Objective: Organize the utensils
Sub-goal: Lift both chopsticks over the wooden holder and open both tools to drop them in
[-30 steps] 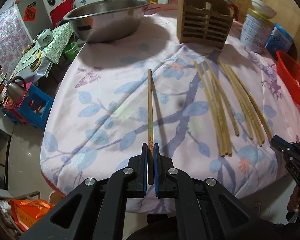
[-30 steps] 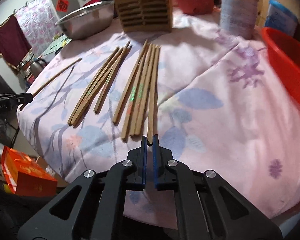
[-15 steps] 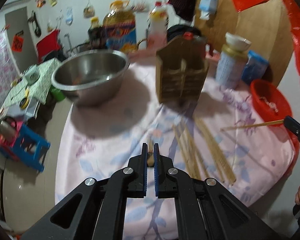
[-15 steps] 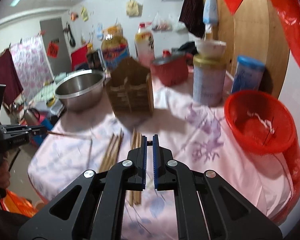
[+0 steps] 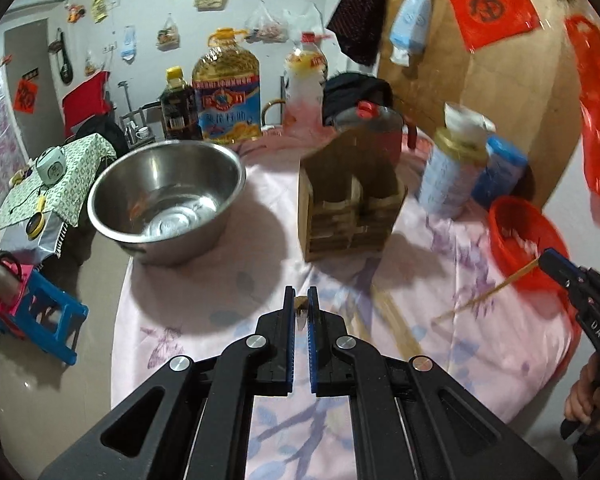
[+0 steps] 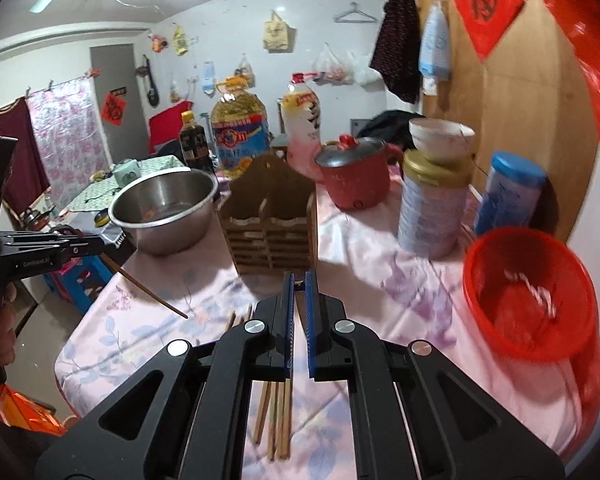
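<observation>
My left gripper [image 5: 301,300] is shut on a chopstick [image 5: 300,302], seen end-on between its pads; in the right wrist view that chopstick [image 6: 148,292] slants down from the left gripper [image 6: 100,246] above the table. My right gripper [image 6: 298,280] is shut on another chopstick, seen from the left wrist view [image 5: 488,294] sticking out leftward from the right gripper [image 5: 546,258]. The wooden slatted holder [image 6: 270,232] stands ahead of both, also in the left wrist view [image 5: 350,208]. Several loose chopsticks [image 6: 276,420] lie on the floral cloth below my right gripper.
A steel bowl [image 5: 166,196] stands left of the holder. A red basket [image 6: 528,300] sits at the right edge. A tin with a bowl on top [image 6: 434,200], a blue canister [image 6: 508,196], a red pot [image 6: 356,172] and oil bottles [image 5: 226,88] stand behind.
Both grippers have lifted off the table, each carrying a chopstick, and tilted up to face the holder. The views went from looking down on the cloth to looking across the table.
</observation>
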Tool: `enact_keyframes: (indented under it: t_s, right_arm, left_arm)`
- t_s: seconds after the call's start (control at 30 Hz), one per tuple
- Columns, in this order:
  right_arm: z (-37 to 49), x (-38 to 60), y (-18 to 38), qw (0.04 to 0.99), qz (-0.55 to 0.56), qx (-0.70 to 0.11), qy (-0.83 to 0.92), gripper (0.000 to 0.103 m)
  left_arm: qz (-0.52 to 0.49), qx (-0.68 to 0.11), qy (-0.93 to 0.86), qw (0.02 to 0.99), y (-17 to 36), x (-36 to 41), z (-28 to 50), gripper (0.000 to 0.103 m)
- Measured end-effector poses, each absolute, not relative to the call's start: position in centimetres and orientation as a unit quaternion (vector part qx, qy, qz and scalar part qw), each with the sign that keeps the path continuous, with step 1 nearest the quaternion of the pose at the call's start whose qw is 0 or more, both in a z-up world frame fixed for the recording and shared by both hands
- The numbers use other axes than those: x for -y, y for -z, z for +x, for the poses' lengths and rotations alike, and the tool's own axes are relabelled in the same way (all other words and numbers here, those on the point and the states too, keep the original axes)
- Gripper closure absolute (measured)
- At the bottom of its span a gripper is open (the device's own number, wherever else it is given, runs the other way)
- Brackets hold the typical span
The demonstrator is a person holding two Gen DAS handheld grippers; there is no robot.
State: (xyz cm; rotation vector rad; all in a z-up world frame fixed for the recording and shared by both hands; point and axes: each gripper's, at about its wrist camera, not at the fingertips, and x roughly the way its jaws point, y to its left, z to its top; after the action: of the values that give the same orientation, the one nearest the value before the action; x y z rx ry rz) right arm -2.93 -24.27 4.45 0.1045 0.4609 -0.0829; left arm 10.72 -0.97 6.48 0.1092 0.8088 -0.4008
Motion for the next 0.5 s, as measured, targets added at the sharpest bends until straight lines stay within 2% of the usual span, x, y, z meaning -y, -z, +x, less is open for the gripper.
enact_keyframes:
  t_s: [0.5]
  right_arm:
    - [6.1, 28.5, -15.2, 0.984, 0.081, -0.136, -0.078, 0.097]
  left_arm:
    - [0.04, -0.318, 0.193, 0.927, -15.9, 7.8, 17.7, 0.097]
